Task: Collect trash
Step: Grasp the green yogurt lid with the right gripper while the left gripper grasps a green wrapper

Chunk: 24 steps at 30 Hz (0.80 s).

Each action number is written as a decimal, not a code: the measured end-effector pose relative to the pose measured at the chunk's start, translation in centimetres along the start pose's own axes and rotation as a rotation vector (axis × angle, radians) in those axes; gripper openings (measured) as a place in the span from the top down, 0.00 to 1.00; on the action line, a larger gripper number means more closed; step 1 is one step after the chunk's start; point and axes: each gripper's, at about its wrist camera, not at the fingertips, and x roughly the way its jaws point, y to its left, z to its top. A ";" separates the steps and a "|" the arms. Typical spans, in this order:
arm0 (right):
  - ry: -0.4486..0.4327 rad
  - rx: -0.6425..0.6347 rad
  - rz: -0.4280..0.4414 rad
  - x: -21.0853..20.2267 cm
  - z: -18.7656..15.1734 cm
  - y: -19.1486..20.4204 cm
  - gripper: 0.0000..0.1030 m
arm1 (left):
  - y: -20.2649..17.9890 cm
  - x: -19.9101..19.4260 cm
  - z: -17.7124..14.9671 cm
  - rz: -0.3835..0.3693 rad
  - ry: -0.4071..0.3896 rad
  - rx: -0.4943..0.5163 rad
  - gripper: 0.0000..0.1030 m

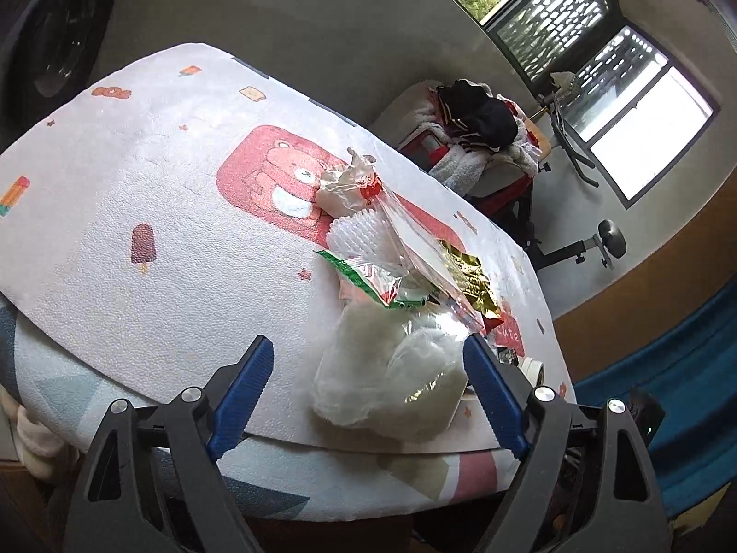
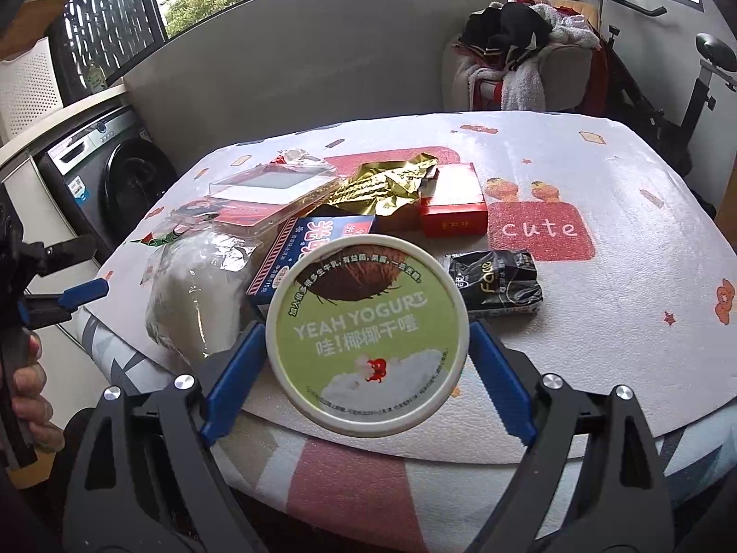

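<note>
In the right wrist view, a round yogurt cup (image 2: 366,336) with a green lid sits between the blue pads of my right gripper (image 2: 366,328), which touch its rim on both sides, above the table's near edge. My left gripper (image 1: 366,343) is open around a crumpled white plastic bag (image 1: 387,378); the bag lies by the right finger, well apart from the left one. Behind it lie a green-edged wrapper (image 1: 368,276) and gold foil (image 1: 470,276). The right view also shows a clear plastic box (image 2: 271,193), blue carton (image 2: 318,235), red box (image 2: 453,202) and black packet (image 2: 495,281).
The table (image 2: 622,230) has a white cloth printed with cartoons. A washing machine (image 2: 115,175) stands to its left. A chair piled with clothes (image 2: 516,46) and an exercise bike (image 2: 668,92) stand behind. A hand (image 2: 27,391) holds the left gripper at the left edge.
</note>
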 end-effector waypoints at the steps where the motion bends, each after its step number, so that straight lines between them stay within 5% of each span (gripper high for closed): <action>1: 0.000 -0.002 -0.004 -0.1 0.0 0.0 0.15 | 0.3 0.5 0.5 -0.007 0.010 -0.028 0.26; 14: 0.012 -0.015 -0.018 -0.5 -0.6 0.2 0.15 | 4.2 4.9 3.4 -0.142 0.086 -0.366 0.54; 24: 0.018 -0.013 -0.021 -0.7 -1.0 0.2 0.15 | 3.3 5.6 4.2 -0.111 0.060 -0.332 0.82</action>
